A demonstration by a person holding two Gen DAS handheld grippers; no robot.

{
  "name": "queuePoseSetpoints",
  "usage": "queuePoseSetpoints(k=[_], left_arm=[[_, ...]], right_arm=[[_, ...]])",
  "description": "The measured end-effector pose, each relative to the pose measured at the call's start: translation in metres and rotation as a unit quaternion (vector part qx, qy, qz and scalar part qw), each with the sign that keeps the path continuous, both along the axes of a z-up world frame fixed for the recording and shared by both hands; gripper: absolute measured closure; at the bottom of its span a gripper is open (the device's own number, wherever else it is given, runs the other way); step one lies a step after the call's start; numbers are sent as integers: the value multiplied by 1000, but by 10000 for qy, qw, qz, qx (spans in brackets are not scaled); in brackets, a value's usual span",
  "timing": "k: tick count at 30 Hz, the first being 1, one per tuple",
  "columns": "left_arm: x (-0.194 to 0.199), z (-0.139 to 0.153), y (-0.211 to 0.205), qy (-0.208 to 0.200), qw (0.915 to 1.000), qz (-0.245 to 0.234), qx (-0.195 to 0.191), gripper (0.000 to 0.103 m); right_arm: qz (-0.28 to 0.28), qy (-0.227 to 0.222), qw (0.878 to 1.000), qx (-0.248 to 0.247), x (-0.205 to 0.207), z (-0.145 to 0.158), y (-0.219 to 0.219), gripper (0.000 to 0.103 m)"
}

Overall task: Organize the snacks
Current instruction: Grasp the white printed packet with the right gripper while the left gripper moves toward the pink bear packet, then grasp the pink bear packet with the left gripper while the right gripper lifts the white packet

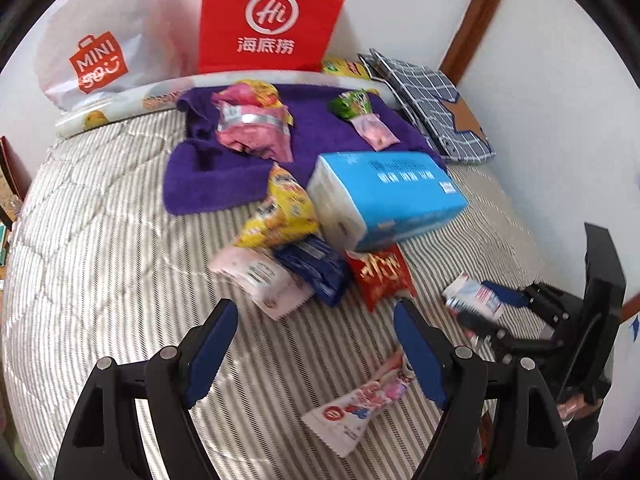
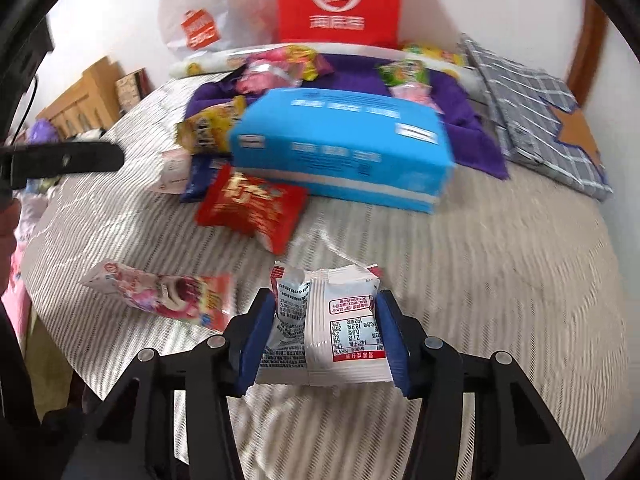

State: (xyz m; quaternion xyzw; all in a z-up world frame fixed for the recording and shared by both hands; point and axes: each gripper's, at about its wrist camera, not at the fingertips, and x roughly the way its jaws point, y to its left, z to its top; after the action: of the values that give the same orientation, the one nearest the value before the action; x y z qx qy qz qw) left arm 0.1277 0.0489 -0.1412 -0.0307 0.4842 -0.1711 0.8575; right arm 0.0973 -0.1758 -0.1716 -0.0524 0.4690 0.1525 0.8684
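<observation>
purple towel (image 1: 224, 176), tissue pack (image 1: 384, 196)

A: Site type?
B: Home, bedroom. Bed (image 1: 100, 248) with striped quilted cover, pillow (image 1: 440, 108) in grey check at its far right corner, white walls, wooden door frame (image 1: 476, 16).
A: Anything else?
B: Shopping bags (image 1: 272, 16) against the wall along the far edge.

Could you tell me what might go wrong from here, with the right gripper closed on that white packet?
1. The right gripper pinches the white snack packet so that it buckles; a harder squeeze could crush what is inside.
2. The left gripper hangs open beside the pink-and-white packet; lowering it carelessly could snag that wrapper.
3. The blue tissue pack lies on the red packet, so pulling the packet may shift the pile.
</observation>
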Motion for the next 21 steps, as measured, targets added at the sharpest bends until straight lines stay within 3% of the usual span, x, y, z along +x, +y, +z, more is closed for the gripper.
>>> queuePoseSetpoints(k=[8,14,21], left_arm=[[-15,-15,-22,41,9998,-205,40,24],[-26,-24,-35,118,9990,-425,121,24],[-35,-31,-52,125,9970,-708,293,25]], right_arm=[[-784,-179,9962,338,7,-11,-34,50],[-786,-236,9960,358,2,-21,-34,46],[-821,-294,9956,343,-6,-21,-37,50]])
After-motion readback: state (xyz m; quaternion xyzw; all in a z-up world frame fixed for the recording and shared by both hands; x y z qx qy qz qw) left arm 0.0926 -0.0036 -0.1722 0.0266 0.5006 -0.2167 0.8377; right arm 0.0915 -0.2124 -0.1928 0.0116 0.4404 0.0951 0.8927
